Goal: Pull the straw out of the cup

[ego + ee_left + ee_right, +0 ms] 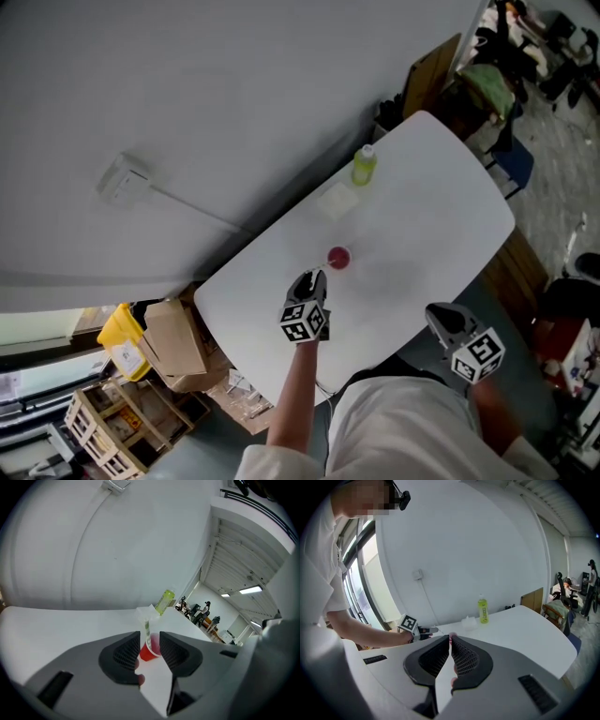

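A small red cup stands near the middle of the white table. A pale straw rises from the cup, leaning left. My left gripper sits just short of the cup on the near side. Its jaws are open, and the cup and straw show through the gap beyond the tips with nothing pressed between the pads. My right gripper hangs over the table's near right edge, away from the cup. Its jaws are shut and empty. In the right gripper view the left gripper reaches in from the left.
A green bottle and a clear plastic wrapper stand at the table's far side by the white wall. Cardboard boxes and a yellow container sit on the floor at left. Chairs and clutter crowd the table's far right end.
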